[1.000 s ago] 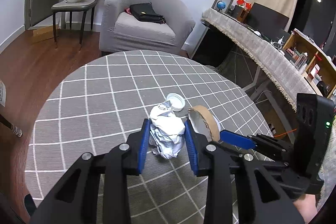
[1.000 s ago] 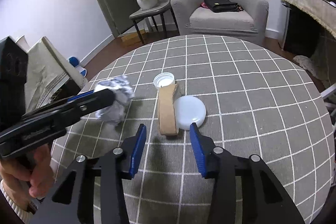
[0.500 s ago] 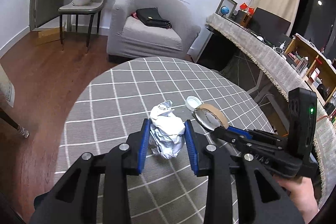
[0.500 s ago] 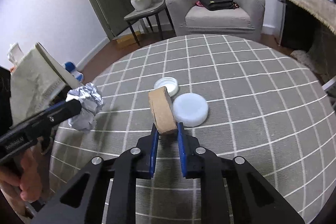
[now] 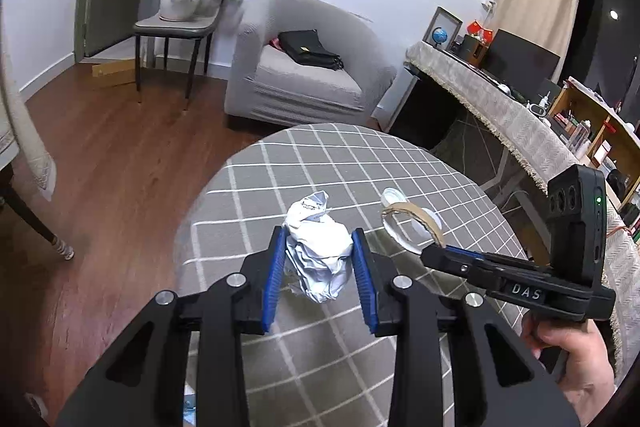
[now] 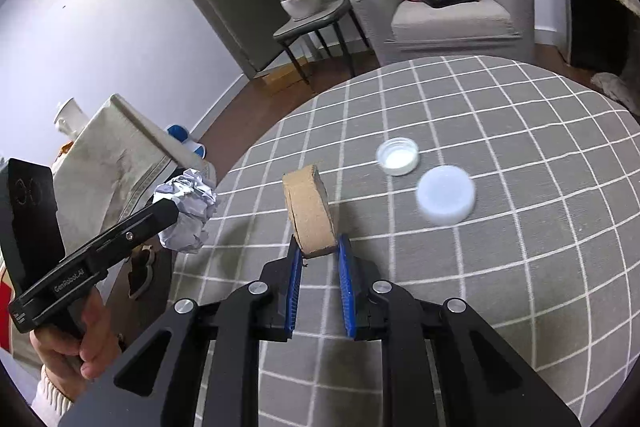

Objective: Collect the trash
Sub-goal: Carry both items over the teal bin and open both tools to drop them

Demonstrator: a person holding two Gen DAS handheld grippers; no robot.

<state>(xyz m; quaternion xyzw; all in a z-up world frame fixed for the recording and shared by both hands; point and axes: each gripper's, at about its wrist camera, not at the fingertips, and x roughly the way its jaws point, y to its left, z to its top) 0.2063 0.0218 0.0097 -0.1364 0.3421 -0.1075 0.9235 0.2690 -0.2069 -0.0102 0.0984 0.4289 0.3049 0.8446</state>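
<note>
While both tools are hanging above the round table (image 6: 520, 131), each is carrying a piece of trash: the left gripper (image 5: 320, 263) is clamping a crumpled paper ball (image 5: 318, 259) between its blue pads, and the right gripper (image 6: 318, 269) is pinching the lower rim of an empty cardboard tape roll (image 6: 310, 213), which is standing upright out of the jaws. 2 pieces are lying on the checked cloth yet: a small white cap (image 6: 398, 157) and, just beside it, a larger white lid (image 6: 446, 195).

Because the roll is being gripped only at 1 edge, it is likely to pivot or slip out if swung quickly; the soft paper could also be working loose under a light squeeze. No bin is showing in either view, so I cannot tell the drop point. The paper ball is hovering near the table's left edge, with open wooden floor (image 5: 100, 187) beyond, while the 2 tools are sitting close together and could be colliding if they cross.
</note>
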